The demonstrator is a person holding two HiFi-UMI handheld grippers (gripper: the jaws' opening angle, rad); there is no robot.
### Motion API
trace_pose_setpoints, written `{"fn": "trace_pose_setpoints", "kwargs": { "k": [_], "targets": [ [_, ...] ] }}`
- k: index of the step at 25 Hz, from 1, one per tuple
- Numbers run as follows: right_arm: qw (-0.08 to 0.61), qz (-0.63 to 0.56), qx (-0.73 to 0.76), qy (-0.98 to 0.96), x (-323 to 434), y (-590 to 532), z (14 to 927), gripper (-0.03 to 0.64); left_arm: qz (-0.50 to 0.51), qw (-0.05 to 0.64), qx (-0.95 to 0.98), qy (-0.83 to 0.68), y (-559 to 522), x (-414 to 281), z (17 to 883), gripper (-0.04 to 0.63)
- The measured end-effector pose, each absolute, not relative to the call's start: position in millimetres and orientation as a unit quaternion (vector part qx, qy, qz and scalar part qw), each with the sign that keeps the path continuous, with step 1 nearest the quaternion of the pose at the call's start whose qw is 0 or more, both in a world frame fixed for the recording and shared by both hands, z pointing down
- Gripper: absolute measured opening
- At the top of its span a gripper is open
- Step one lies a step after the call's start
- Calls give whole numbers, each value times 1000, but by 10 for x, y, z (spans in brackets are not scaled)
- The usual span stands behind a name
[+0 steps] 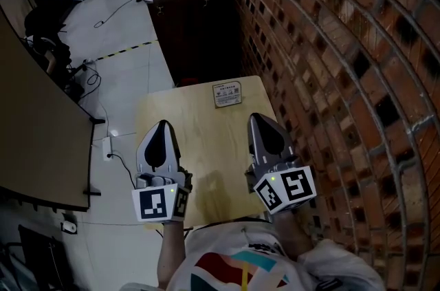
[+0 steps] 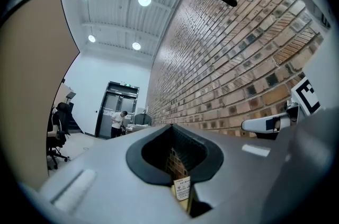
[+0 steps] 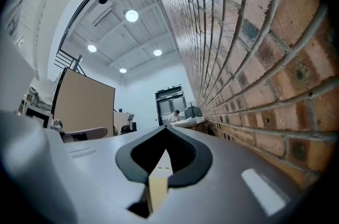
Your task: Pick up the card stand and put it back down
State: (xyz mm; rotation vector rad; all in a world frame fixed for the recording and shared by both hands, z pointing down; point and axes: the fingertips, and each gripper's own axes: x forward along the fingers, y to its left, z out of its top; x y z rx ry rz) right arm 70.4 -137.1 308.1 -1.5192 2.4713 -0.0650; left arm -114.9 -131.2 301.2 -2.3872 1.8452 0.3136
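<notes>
Head view and both gripper views, at the approach stage: the card stand [image 1: 227, 93] sits upright at the far edge of the wooden desk [image 1: 199, 152], close to the brick wall [image 1: 330, 42], untouched by either tool; the left gripper [image 1: 163, 131] and the right gripper [image 1: 263, 128] hover side by side over the near half of the desk, both well short of the stand; the jaws of each are pressed together with nothing between them, as each gripper's own view confirms; in the left gripper view the stand [image 2: 183, 188] shows only as a small printed card, seen through the gap below the meeting tips and far ahead of them; the right gripper view shows only a strip of desk [image 3: 158, 183] through that same gap, and the stand cannot be made out there. Judged from this layout, the step in hand is the reach: one gripper should part its jaws before arriving, advance low and level, straddle the stand by its edges rather than its printed face, and close gently, since so light a piece near the desk's far edge would slide or tip if nudged.
</notes>
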Motion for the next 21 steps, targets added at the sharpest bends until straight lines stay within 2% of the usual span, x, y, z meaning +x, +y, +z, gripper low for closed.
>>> {"fn": "trace_pose_setpoints", "kwargs": {
  "k": [21],
  "targets": [
    [113,-24,-521,846,683,-1379,3118,0,116,51,-773,621,-1295,-1228,2963,5]
  ]
}}
